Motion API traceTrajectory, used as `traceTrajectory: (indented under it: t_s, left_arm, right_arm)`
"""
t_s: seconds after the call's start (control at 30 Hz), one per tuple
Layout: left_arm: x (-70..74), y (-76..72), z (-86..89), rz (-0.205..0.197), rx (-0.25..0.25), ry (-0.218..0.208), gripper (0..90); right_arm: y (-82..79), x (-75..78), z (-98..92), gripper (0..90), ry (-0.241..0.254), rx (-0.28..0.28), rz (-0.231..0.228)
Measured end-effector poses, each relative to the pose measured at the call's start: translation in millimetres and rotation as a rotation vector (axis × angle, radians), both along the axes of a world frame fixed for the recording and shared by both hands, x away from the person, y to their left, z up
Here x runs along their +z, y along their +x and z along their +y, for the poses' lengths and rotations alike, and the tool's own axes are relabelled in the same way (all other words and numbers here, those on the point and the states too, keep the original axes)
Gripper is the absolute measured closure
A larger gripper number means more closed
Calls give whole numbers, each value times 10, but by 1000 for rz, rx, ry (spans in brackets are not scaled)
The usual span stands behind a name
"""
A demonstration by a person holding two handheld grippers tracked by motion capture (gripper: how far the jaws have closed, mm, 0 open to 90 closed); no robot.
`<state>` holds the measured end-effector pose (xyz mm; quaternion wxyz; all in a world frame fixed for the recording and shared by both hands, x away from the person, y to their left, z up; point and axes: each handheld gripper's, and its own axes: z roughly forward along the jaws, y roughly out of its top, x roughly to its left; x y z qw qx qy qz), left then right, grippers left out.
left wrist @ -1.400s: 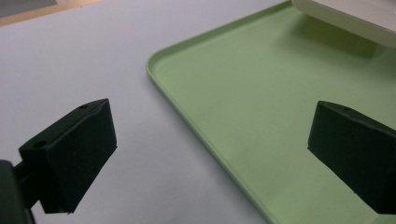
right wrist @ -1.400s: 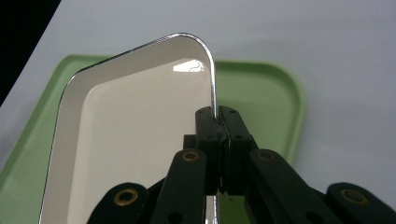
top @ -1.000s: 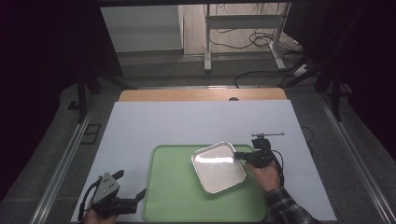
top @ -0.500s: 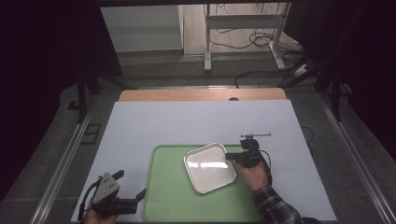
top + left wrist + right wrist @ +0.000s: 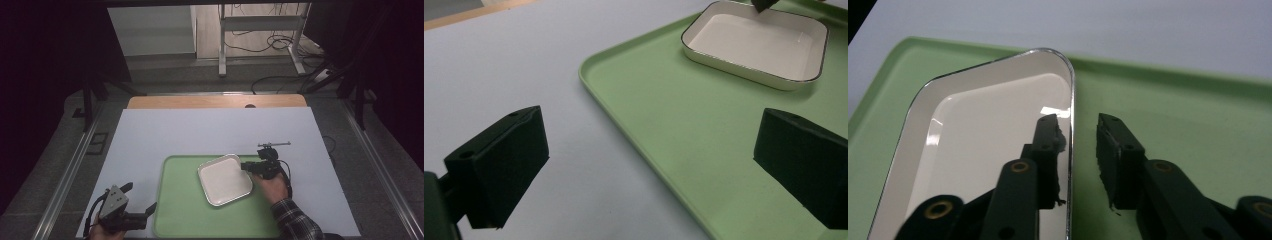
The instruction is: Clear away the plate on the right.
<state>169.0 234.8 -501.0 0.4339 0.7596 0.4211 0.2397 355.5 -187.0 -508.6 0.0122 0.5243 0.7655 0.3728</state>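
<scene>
A white rectangular dish with a dark rim lies on the green tray at the front of the table. My right gripper stands at the dish's right edge. Its jaws have just been opening. In the right gripper view the dish has its rim between the jaws of the right gripper, with a gap on each side, over the tray. My left gripper rests open at the tray's front left corner. The left gripper straddles the tray's edge, with the dish farther off.
A white sheet covers the table, with bare room behind and to the left of the tray. A wooden strip runs along the far edge. Metal rails flank the table, and cables lie on the floor beyond.
The right hand carried the dish left and toward me onto the tray's middle, then its jaws came apart off the dish's rim. The left gripper stayed still.
</scene>
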Motion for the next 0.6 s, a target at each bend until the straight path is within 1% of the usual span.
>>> traceTrajectory:
  t_s: [0.03, 0.07, 0.1, 0.13, 0.17, 0.23, 0.27, 0.3, 0.33, 0.37, 0.4, 0.43, 0.47, 0.5, 0.53, 0.57, 0.6]
  left_arm:
    - [0, 0, 1, 0, 0, 0, 10]
    - [0, -1, 0, -1, -1, -1, 10]
    - [0, -1, 0, -1, -1, -1, 10]
    - [1, -1, 0, -1, -1, 0, 10]
    - [1, -1, -1, -1, -1, 1, 10]
    - [1, -2, -4, -1, -2, 3, 10]
    - [2, -2, -4, -1, -2, 4, 10]
    - [2, -2, -4, -1, -3, 4, 9]
    - [3, -2, -4, -1, -2, 4, 9]
    - [3, -3, -3, -2, -2, 4, 9]
    - [3, -2, -2, -2, -1, 3, 9]
    - [2, -2, -2, -2, -1, 2, 9]
    - [2, -2, -2, -2, -1, 3, 9]
    - [2, -2, -3, -1, -2, 4, 9]
    - [2, -2, -3, -1, -2, 4, 9]
    - [2, -2, -5, -1, -3, 6, 9]
    - [2, -2, -5, -1, -3, 6, 9]
  right_arm:
    - [-31, 59, 4, 638, -22, 51, -46]
    - [-50, 83, 13, 629, -38, 71, -65]
    - [-50, 83, 13, 629, -38, 71, -65]
    - [-82, 117, 27, 622, -56, 100, -87]
    - [-112, 140, 36, 618, -62, 132, -113]
    - [-179, 177, 60, 605, -55, 194, -145]
    - [-210, 184, 75, 601, -59, 222, -164]
    - [-236, 190, 88, 601, -69, 240, -169]
    - [-279, 193, 111, 605, -90, 269, -182]
    - [-340, 195, 138, 651, -109, 309, -203]
    - [-340, 195, 138, 651, -109, 309, -203]
    - [-374, 201, 152, 684, -110, 327, -201]
    - [-417, 210, 165, 735, -103, 345, -198]
    - [-485, 230, 181, 837, -90, 389, -190]
    - [-485, 230, 181, 837, -90, 389, -190]
    - [-551, 250, 205, 898, -83, 421, -201]
    - [-599, 265, 231, 899, -76, 449, -203]
